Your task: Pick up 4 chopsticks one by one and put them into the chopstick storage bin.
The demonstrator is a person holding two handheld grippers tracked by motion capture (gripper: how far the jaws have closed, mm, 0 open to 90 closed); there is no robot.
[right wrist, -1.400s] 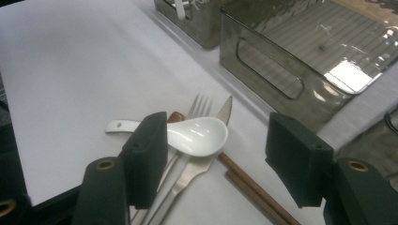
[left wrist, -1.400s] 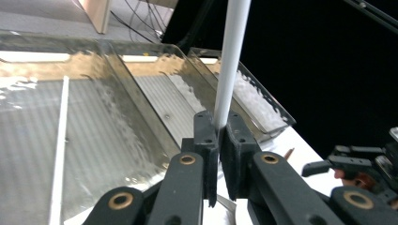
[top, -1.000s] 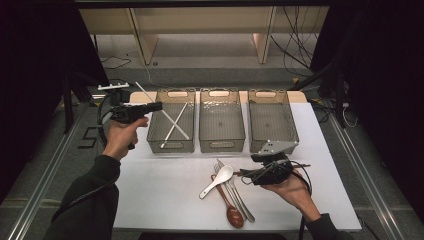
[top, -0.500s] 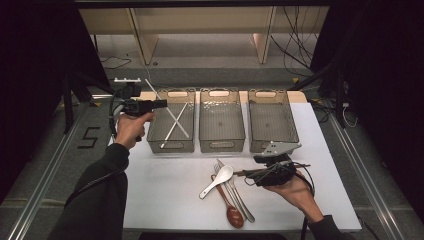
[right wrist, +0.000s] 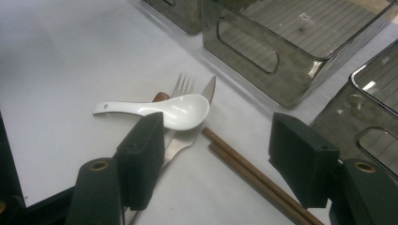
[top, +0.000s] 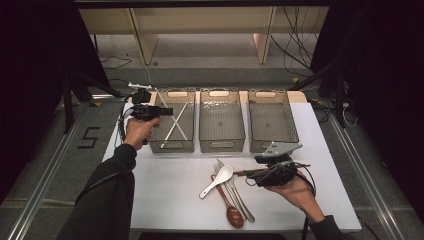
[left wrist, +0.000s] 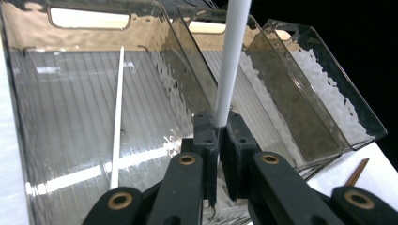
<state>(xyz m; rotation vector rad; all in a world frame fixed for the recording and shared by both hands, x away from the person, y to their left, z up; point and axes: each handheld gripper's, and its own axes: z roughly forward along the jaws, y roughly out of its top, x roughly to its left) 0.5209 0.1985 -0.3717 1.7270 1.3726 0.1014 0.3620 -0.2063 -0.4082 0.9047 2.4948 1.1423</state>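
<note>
Three bins (top: 222, 142), three white chopsticks (top: 176, 124), one spoon (top: 218, 180)

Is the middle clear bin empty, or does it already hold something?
Empty. In the high view the middle bin shows a bare ribbed floor, while the left bin holds white chopsticks.

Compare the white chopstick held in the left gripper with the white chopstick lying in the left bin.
The held chopstick is clamped in the shut left gripper and sticks up above the left bin; the lying chopstick rests loose on the bin floor. Both are plain, white and slender.
</note>
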